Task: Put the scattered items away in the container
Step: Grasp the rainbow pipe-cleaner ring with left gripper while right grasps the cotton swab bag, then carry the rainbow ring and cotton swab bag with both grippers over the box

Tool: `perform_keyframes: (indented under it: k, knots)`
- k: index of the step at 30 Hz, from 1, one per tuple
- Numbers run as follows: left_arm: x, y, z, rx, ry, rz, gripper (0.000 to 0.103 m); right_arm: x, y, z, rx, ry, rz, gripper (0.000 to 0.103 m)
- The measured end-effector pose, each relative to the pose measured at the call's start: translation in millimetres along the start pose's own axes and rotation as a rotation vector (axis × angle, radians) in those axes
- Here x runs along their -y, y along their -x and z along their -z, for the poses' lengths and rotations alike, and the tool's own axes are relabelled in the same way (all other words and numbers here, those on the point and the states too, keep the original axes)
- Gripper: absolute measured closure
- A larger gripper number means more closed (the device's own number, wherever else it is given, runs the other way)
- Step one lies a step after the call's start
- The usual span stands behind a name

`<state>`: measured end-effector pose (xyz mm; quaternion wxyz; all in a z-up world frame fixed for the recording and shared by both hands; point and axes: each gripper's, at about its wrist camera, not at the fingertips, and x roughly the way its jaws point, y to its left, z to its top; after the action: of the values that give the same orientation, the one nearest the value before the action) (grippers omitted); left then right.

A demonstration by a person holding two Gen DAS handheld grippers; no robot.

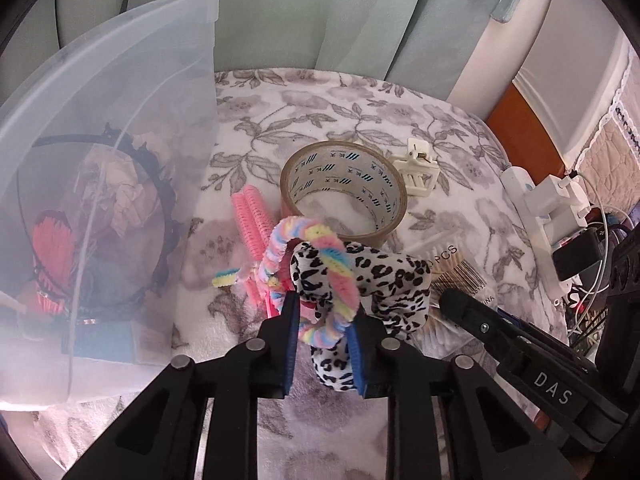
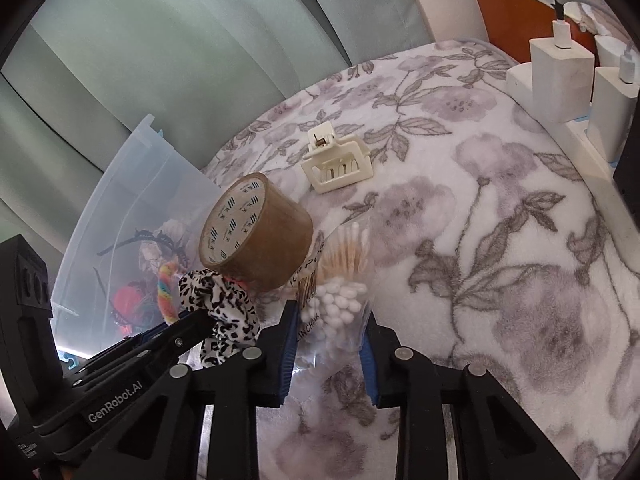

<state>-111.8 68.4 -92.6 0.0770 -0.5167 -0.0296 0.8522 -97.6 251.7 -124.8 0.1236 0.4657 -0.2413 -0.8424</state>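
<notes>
Inspection found both hands at the pick-up stage, each claw already loaded and neither load yet carried to the container.

The left gripper [image 1: 324, 336] stood narrow, its blue pads pinching the rainbow chenille loop [image 1: 320, 252], with the leopard-print scrunchie [image 1: 360, 276] bunched against its right finger; whether the scrunchie was truly gripped could not be told. The right gripper [image 2: 330, 344] was closed narrow on the clear bag of cotton swabs [image 2: 340, 292], the pads pressing the plastic at both sides.

The translucent container [image 1: 120, 120] sat at nine o'clock in the left wrist view, just beside the pile and open at the top.

In my judgement the next move calls for lifting both loads clear of the floral blanket [image 2: 500, 240], swinging them toward nine o'clock over the rim, and releasing only once inside. The chenille loop lay close against the pink hair rollers [image 1: 254, 220] and may drag them along.

Count, on the blanket:
- tape roll [image 1: 344, 188]: one, at twelve o'clock of the left gripper
- cream claw clip [image 2: 338, 162]: one, beyond the tape
- pink hair rollers: two, side by side
- chenille pieces: one loop, plus one short striped stub [image 1: 226, 278]
- scrunchie: one
- swab bag: one

Inside the container: one dark headband [image 1: 160, 184], one red item [image 1: 52, 248], and others too blurred to count.
</notes>
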Motion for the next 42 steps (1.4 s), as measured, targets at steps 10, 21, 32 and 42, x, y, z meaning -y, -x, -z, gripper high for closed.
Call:
perform_keyframes:
  k: [10,21,32,42]
  knots:
    - [9,18,2,0.039,-0.063,-0.015,0.092,8,21,4,0.009,-0.054,0.003,0.078]
    - [-9,16,6,0.044,-0.009,-0.050,0.096,9,40,13,0.022,-0.063,0.008,0.079]
    - [-2,68,-3,0.167,-0.039,0.002,0.096,-6,72,9,0.089,-0.059,0.006,0.079]
    - [3,144,-10,0.360,-0.066,0.078,0.096,-37,138,-1,0.264,-0.033,-0.016,0.079]
